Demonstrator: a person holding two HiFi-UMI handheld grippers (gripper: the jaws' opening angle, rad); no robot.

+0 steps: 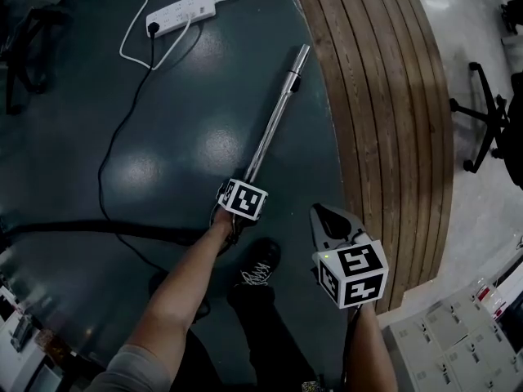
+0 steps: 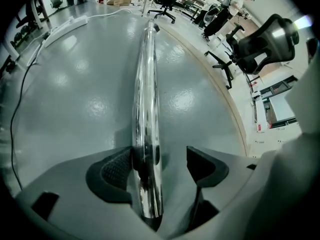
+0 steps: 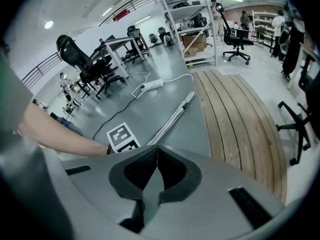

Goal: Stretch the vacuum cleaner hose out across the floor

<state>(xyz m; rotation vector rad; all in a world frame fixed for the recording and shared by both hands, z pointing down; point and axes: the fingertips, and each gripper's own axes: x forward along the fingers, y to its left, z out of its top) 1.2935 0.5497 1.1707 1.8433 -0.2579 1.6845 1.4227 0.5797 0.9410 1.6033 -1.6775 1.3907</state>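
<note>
Vacuum wand (image 2: 145, 109) lies loose between your left gripper's (image 2: 159, 165) parted jaws; your right gripper's (image 3: 156, 158) jaws are pressed together.

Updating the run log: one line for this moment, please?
left gripper: open, metal vacuum tube between jaws | right gripper: shut, empty | tube: far end on floor

Head view: the marker cube of the left gripper (image 1: 244, 188) covers its jaws and the near end of the metal wand (image 1: 274, 121). The black hose (image 1: 82, 229) runs off the left edge, so its far end can't be seen. The power strip (image 1: 181, 13) cable exits at the top edge. The office chair (image 1: 489, 125) is clipped at the right edge. Right gripper view: the people (image 3: 278, 21) in the background are too small to make out.
</note>
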